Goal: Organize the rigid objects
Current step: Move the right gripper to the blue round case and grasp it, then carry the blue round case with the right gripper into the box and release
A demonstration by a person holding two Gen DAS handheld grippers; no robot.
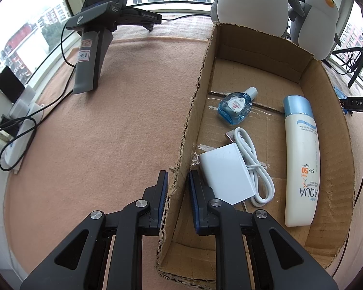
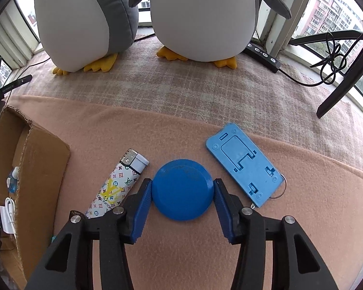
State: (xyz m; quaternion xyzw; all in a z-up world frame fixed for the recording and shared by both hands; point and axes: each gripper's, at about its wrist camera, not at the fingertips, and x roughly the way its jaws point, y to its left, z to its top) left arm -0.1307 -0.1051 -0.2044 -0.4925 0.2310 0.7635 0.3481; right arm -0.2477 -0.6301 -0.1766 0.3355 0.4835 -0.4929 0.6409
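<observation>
Both fingers grip: left (image 1: 177, 181) pinches box wall (image 1: 181, 145), right (image 2: 182, 188) clasps blue disc (image 2: 182, 193).

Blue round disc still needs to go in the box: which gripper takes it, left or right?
Right. The right gripper already brackets the blue disc on the cloth, pads at its two sides. The left gripper is busy, shut on the cardboard box wall.

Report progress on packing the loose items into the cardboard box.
Done: the eye-drop bottle, white charger with cable, and sunscreen bottle lie in the cardboard box, whose wall the left gripper clamps. In hand: the right gripper brackets the blue disc, pads at its edges. Left: patterned lighter and blue phone stand, on the cloth.
</observation>
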